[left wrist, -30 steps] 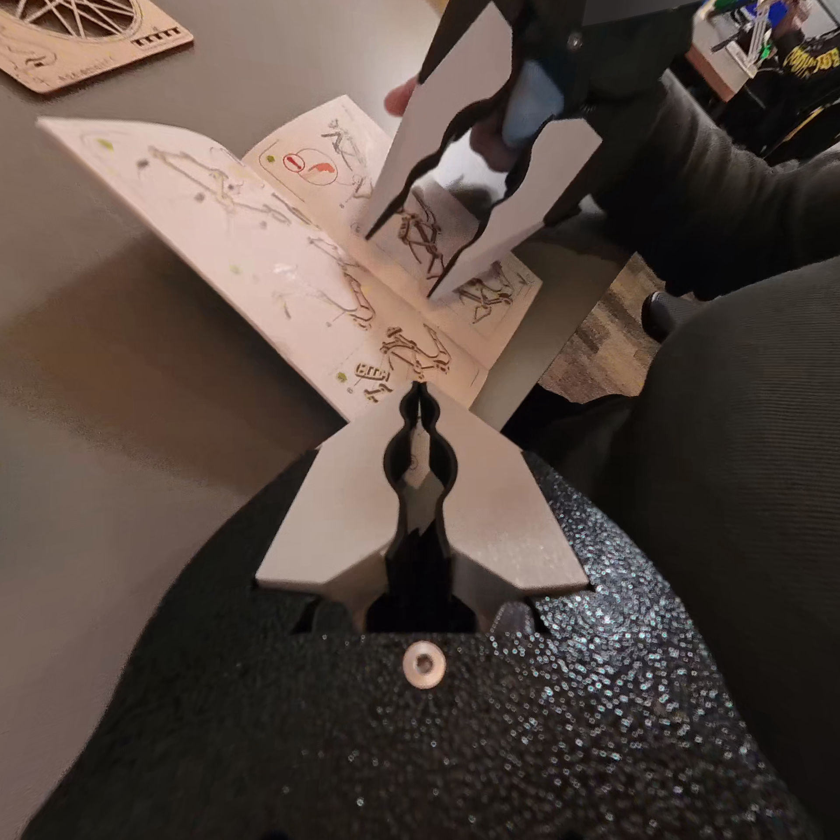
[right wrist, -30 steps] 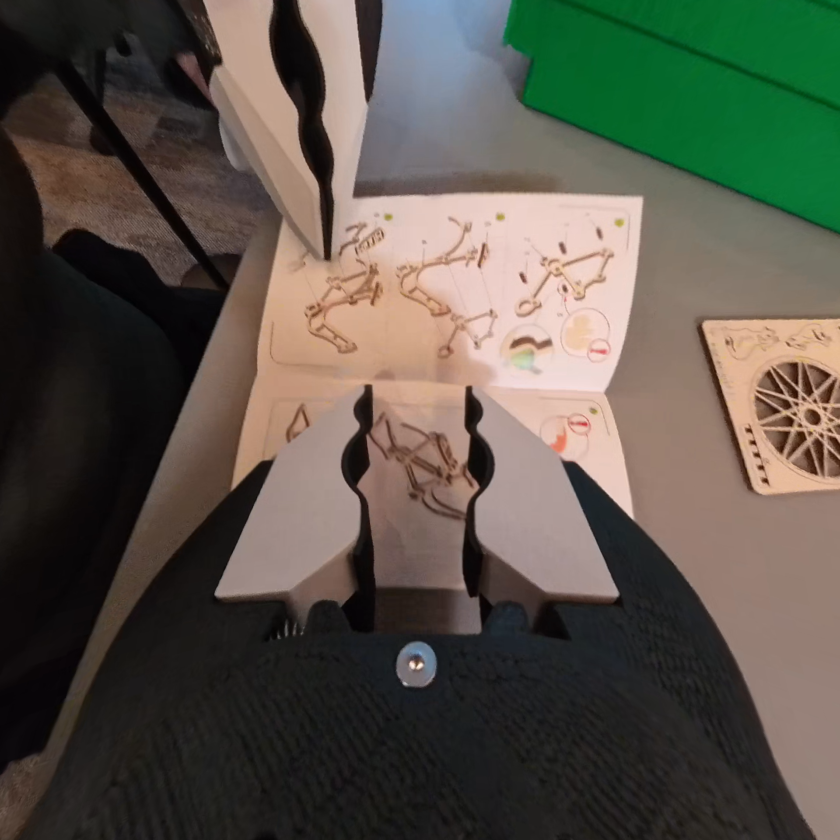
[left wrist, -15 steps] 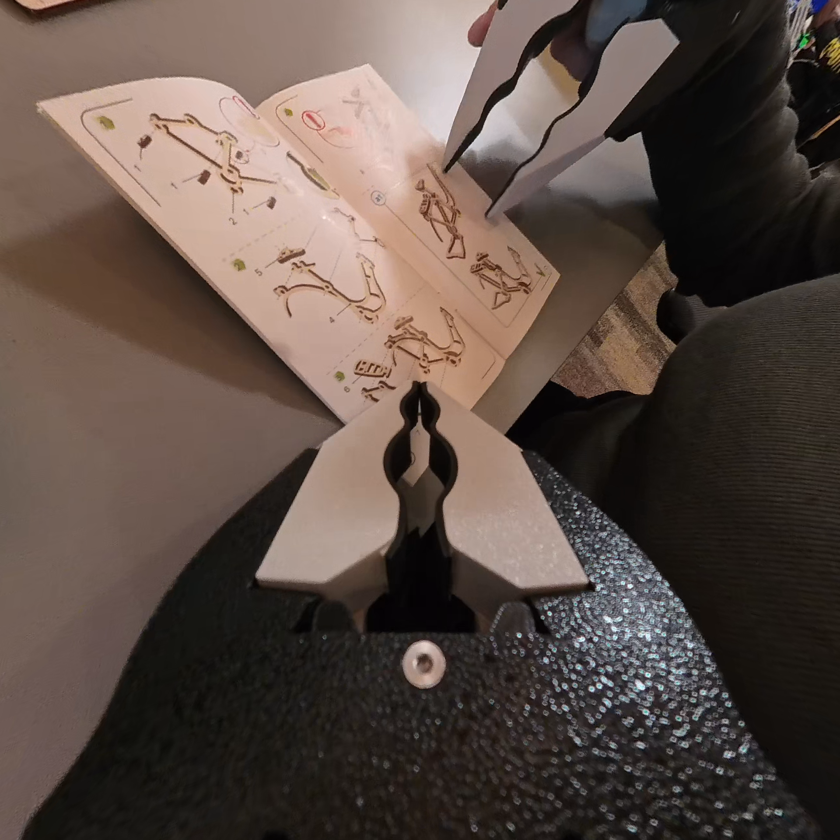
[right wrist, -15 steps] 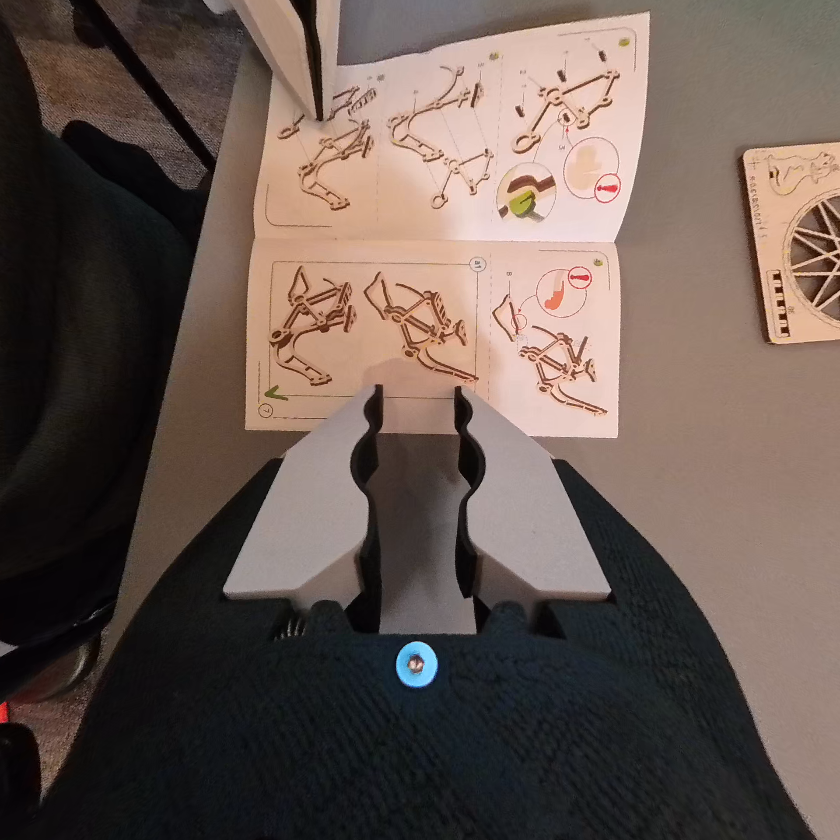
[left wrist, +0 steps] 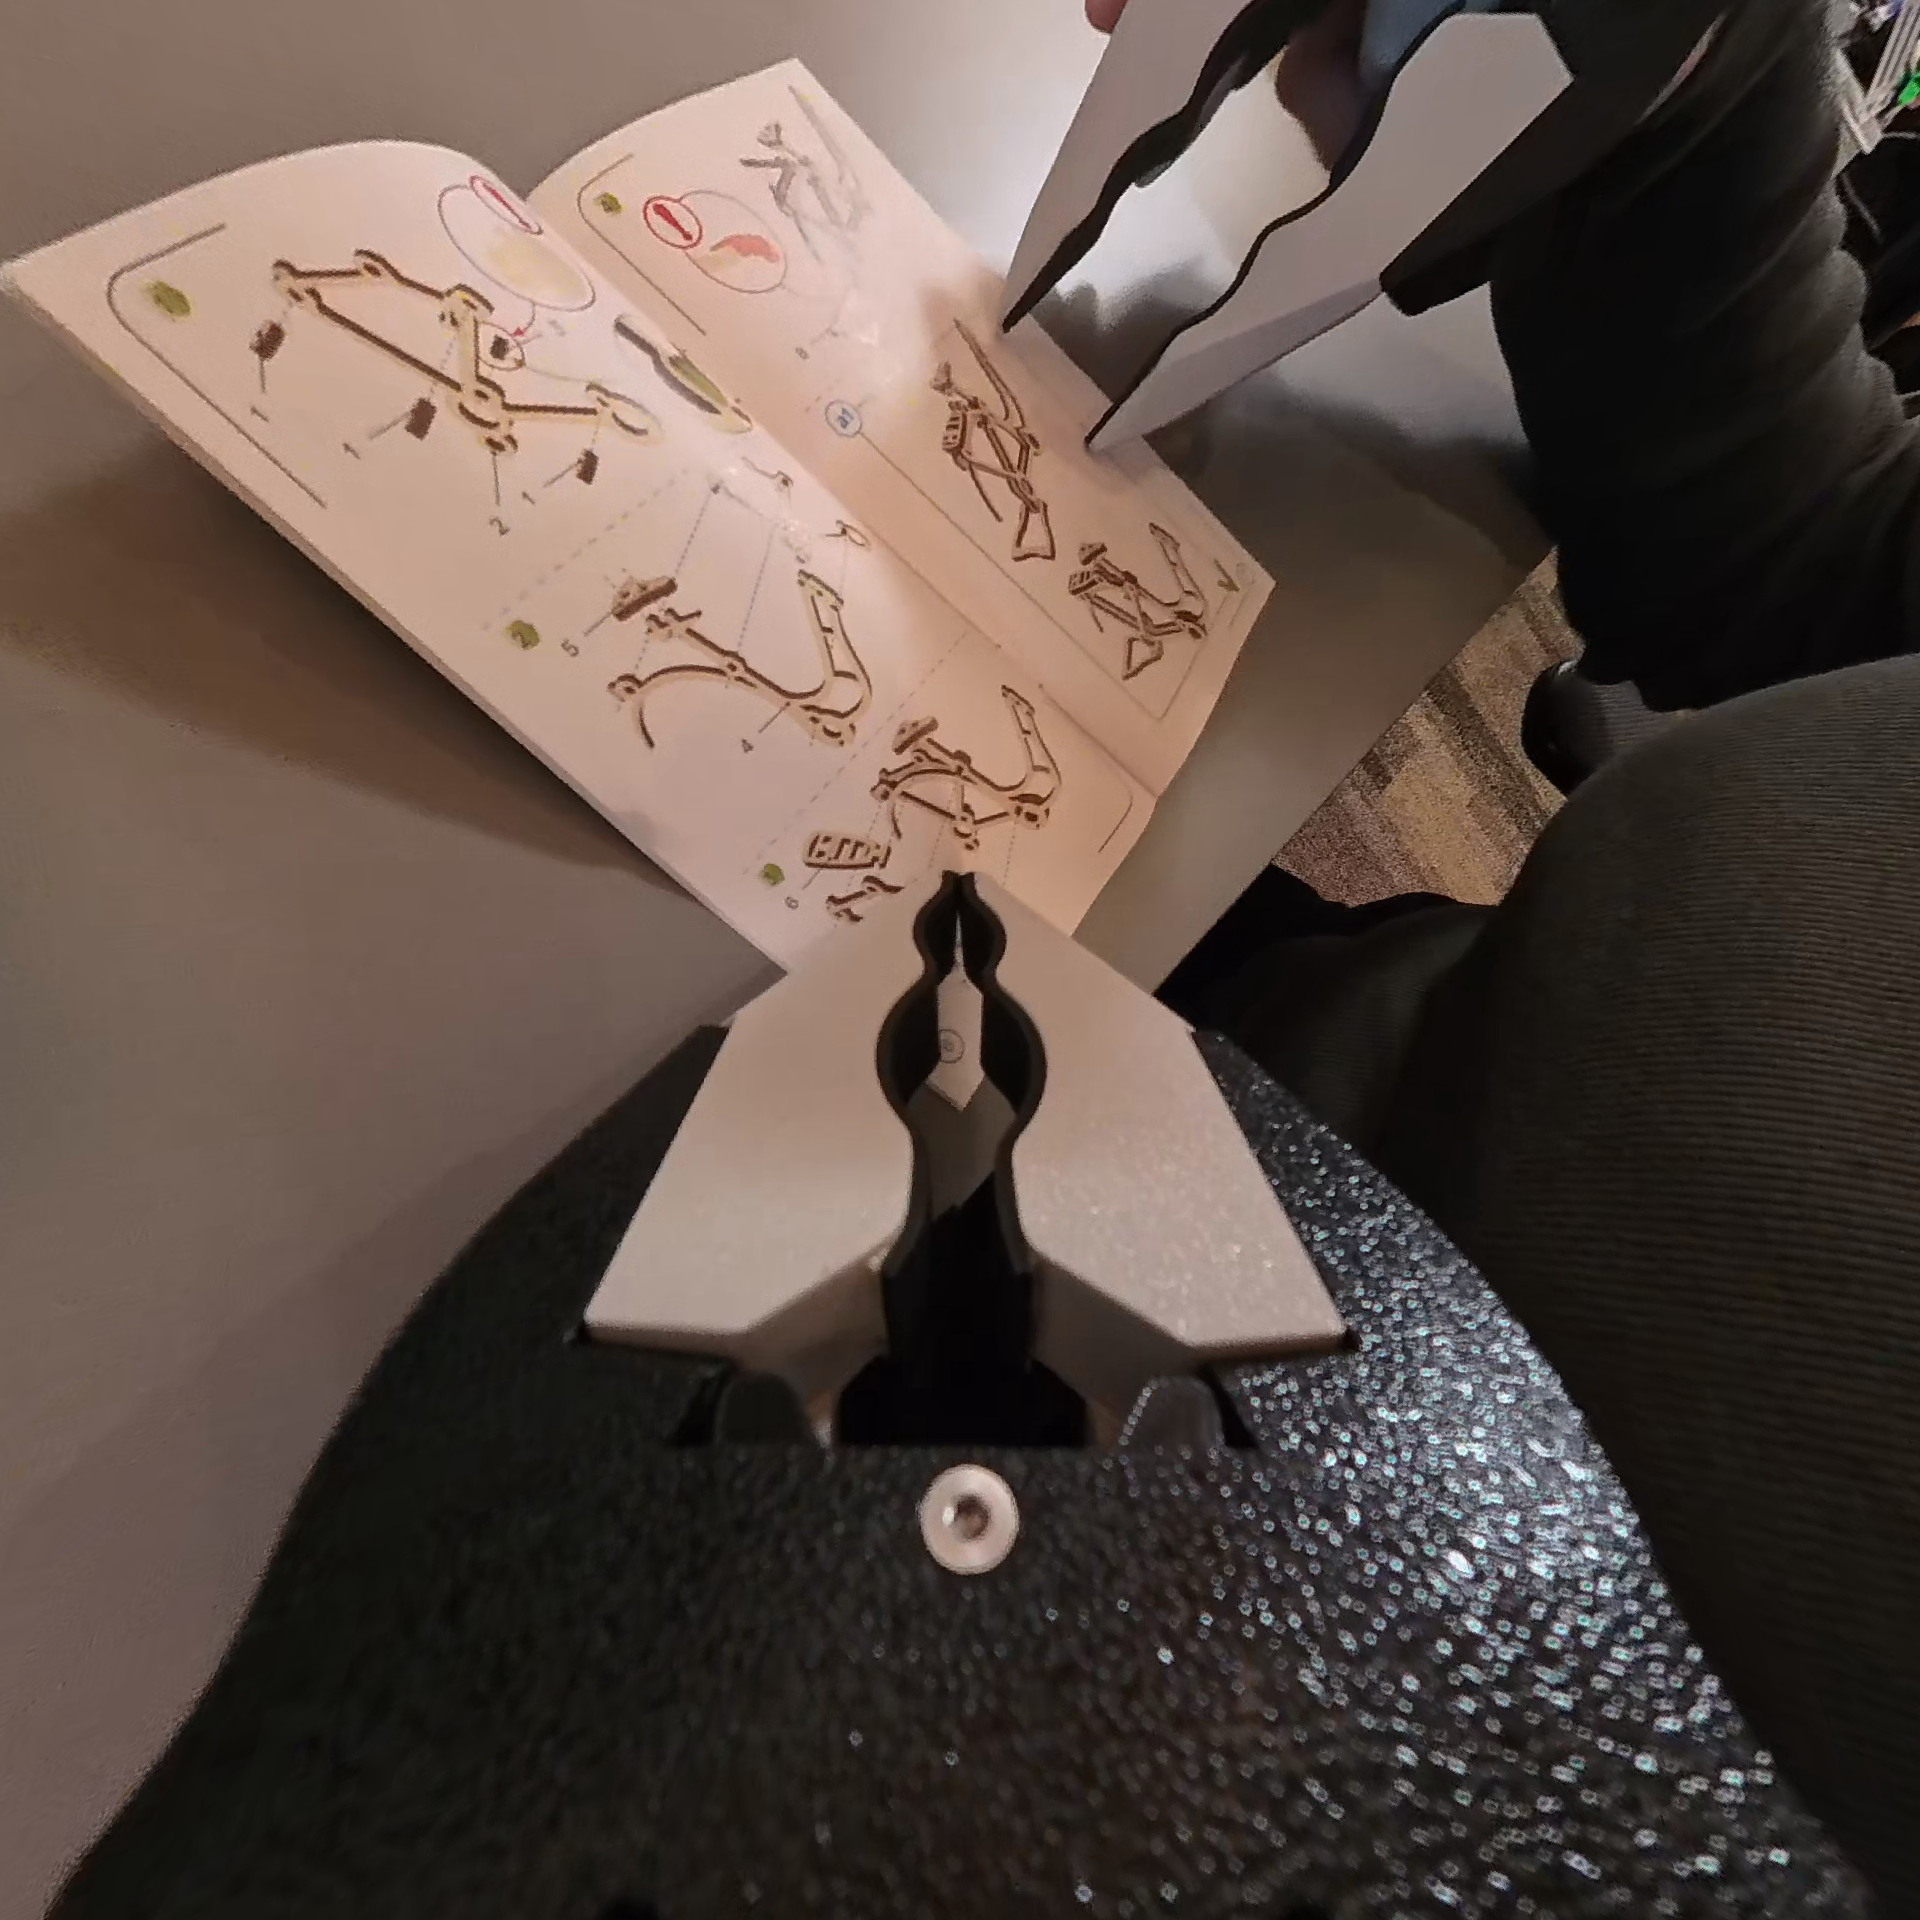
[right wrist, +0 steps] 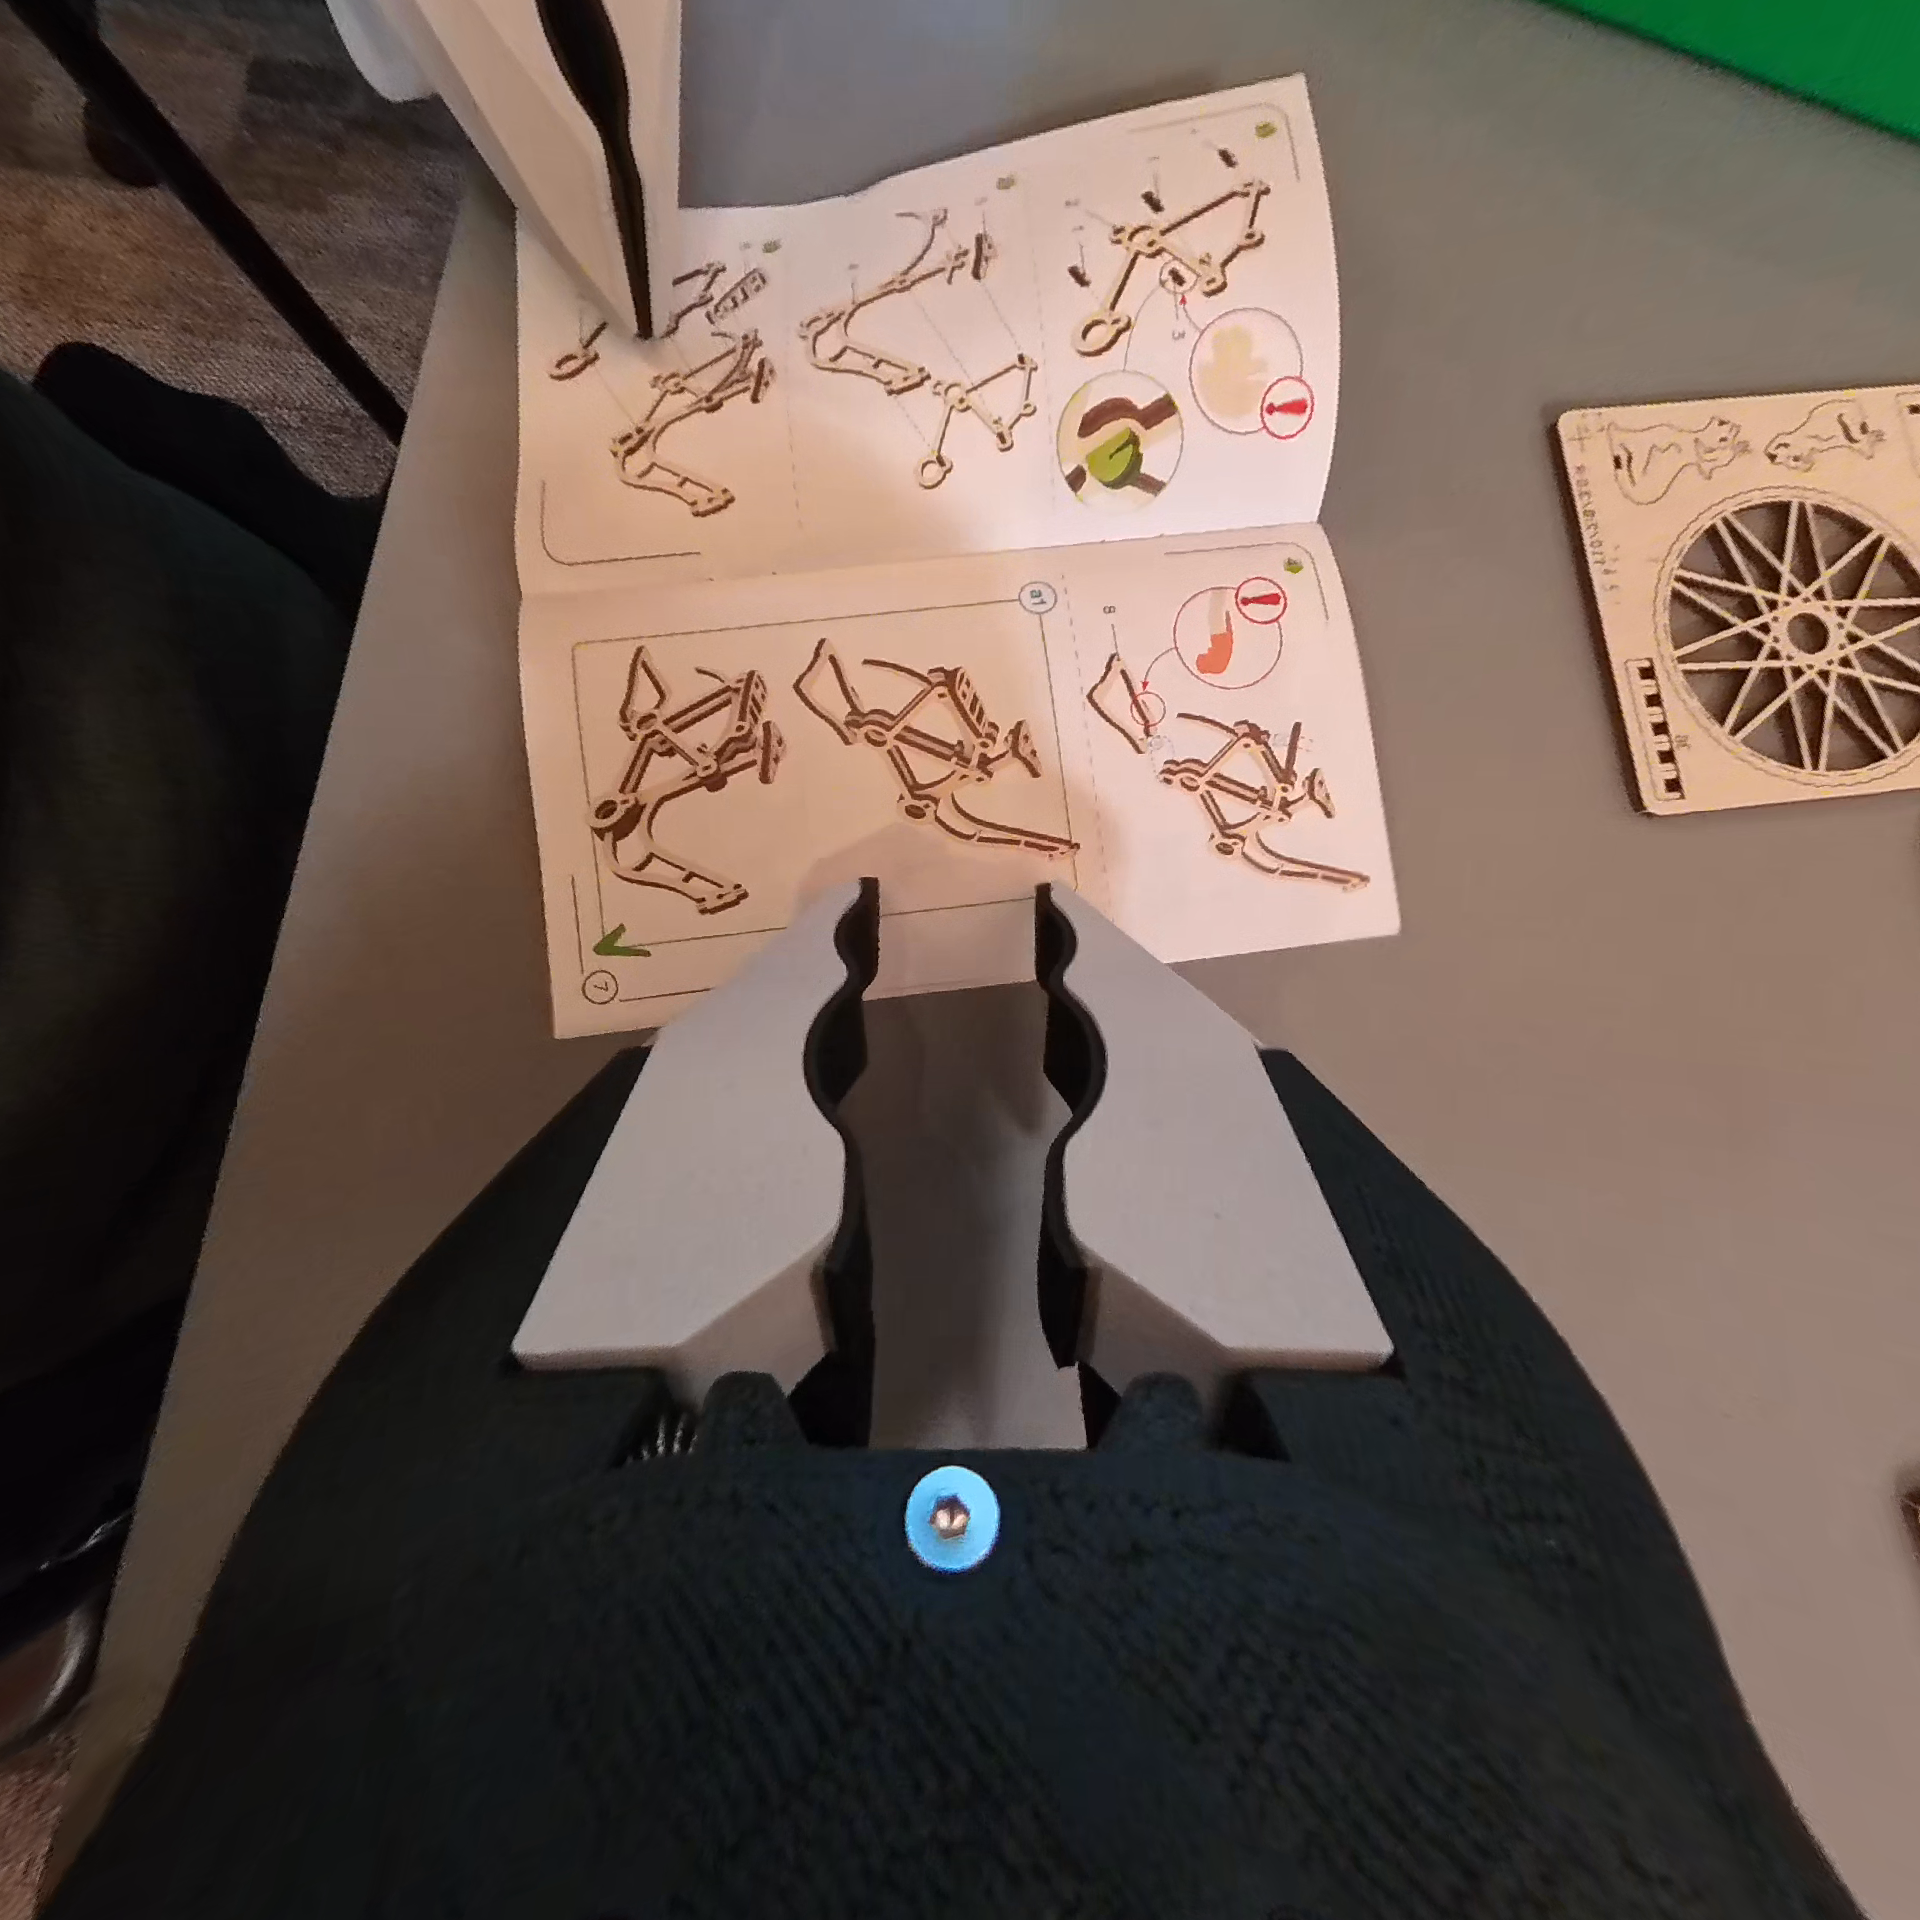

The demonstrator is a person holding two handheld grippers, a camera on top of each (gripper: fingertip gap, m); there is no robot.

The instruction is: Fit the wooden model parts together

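Note:
An open instruction leaflet (right wrist: 935,582) with drawings of the wooden model lies on the grey table near its edge; it also shows in the left wrist view (left wrist: 727,520), its far page curling up. A wooden parts sheet (right wrist: 1766,613) with a spoked wheel cut into it lies to the right. My left gripper (left wrist: 958,883) is shut, its tips down on a corner area of the leaflet; it shows from the right wrist view (right wrist: 639,327) too. My right gripper (right wrist: 951,894) is open and empty over the leaflet's near edge, and shows in the left wrist view (left wrist: 1049,379).
The table (right wrist: 1558,1143) ends just left of the leaflet, with patterned carpet (right wrist: 208,208) and a person's dark-clothed leg (left wrist: 1662,1143) beyond. A green box (right wrist: 1766,62) stands at the back right. Tip to tip, the grippers are about 12 centimeters apart.
My right gripper has drawn back from above the leaflet's middle to its near edge, still open. The leaflet's raised page has come lower. My left gripper stays shut on the leaflet.

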